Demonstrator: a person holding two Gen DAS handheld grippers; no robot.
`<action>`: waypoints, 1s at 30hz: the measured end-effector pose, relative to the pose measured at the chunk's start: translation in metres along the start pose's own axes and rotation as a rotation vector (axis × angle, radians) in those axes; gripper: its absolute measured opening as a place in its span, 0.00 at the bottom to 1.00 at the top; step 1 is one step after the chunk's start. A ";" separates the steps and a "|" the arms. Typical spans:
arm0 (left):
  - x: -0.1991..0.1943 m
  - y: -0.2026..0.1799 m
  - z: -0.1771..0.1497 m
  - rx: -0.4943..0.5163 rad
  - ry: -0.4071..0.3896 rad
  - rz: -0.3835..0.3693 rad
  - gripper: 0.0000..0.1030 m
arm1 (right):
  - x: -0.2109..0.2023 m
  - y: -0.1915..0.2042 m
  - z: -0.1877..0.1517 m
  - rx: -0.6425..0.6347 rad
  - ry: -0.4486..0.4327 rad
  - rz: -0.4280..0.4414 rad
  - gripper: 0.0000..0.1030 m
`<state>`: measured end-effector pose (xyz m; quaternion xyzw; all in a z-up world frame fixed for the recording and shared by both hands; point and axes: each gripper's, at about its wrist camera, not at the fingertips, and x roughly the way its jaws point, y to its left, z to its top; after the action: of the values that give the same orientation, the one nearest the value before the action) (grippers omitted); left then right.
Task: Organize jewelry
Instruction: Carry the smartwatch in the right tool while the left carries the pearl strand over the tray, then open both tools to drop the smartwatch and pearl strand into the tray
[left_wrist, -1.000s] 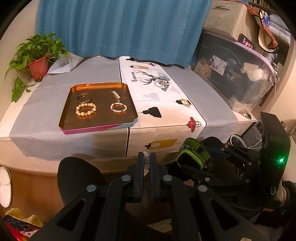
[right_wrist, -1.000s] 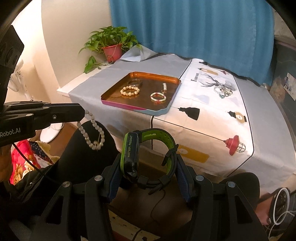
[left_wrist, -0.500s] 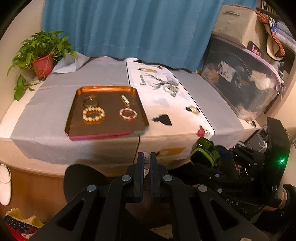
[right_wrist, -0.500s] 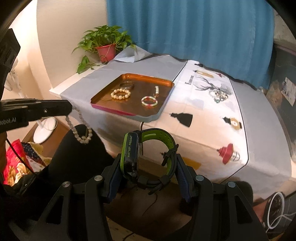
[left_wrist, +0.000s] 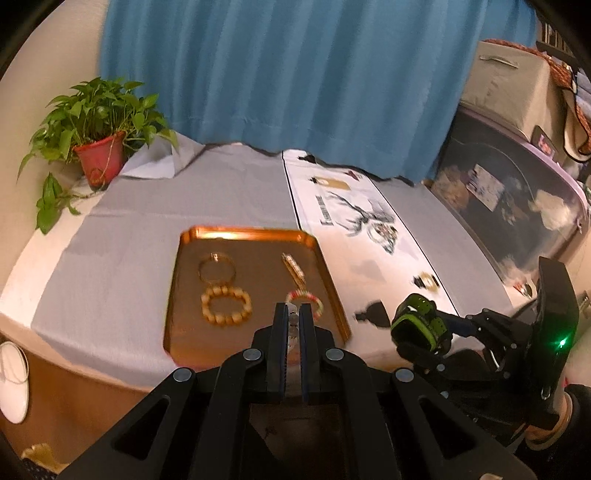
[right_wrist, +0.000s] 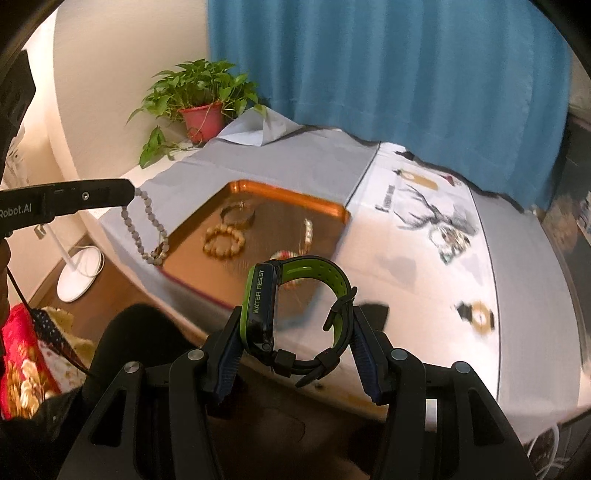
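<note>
An orange tray (left_wrist: 188, 258) (right_wrist: 332, 208) on the grey tablecloth holds a beige bead bracelet (left_wrist: 226, 305), a gold bangle (left_wrist: 217, 266), a red-and-white bracelet (left_wrist: 306, 295) and a slim gold piece (left_wrist: 293, 267). My left gripper (left_wrist: 293, 314) is shut on a grey bead strand, which hangs from it in the right wrist view (right_wrist: 142, 230) beside the tray's near left corner. My right gripper (right_wrist: 295, 325) is shut on a black-and-green watch (right_wrist: 295, 306), held in front of the table; it also shows in the left wrist view (left_wrist: 419, 326).
A potted plant (left_wrist: 98, 147) stands at the table's far left. More jewelry (left_wrist: 384, 232) lies on the white printed runner (left_wrist: 354, 266), right of the tray. A clear storage bin (left_wrist: 517, 206) stands on the right. A white fan base (right_wrist: 79, 273) is on the floor.
Both grippers have moved up and toward the table, so the tray looks nearer. The bead strand now hangs by the tray's near corner. Both grips are unchanged.
</note>
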<state>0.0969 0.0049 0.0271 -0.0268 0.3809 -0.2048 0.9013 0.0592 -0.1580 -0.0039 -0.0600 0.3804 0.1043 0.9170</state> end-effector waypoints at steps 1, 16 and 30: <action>0.005 0.003 0.004 0.002 -0.001 0.001 0.03 | 0.008 0.000 0.007 -0.002 -0.001 0.003 0.53; 0.115 0.045 0.052 -0.014 0.083 0.030 0.03 | 0.125 -0.001 0.069 -0.016 0.050 0.041 0.54; 0.165 0.058 0.042 0.016 0.137 0.212 0.89 | 0.172 -0.001 0.067 -0.032 0.109 0.014 0.83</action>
<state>0.2498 -0.0106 -0.0661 0.0351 0.4407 -0.1129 0.8898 0.2239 -0.1210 -0.0793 -0.0776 0.4285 0.1131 0.8931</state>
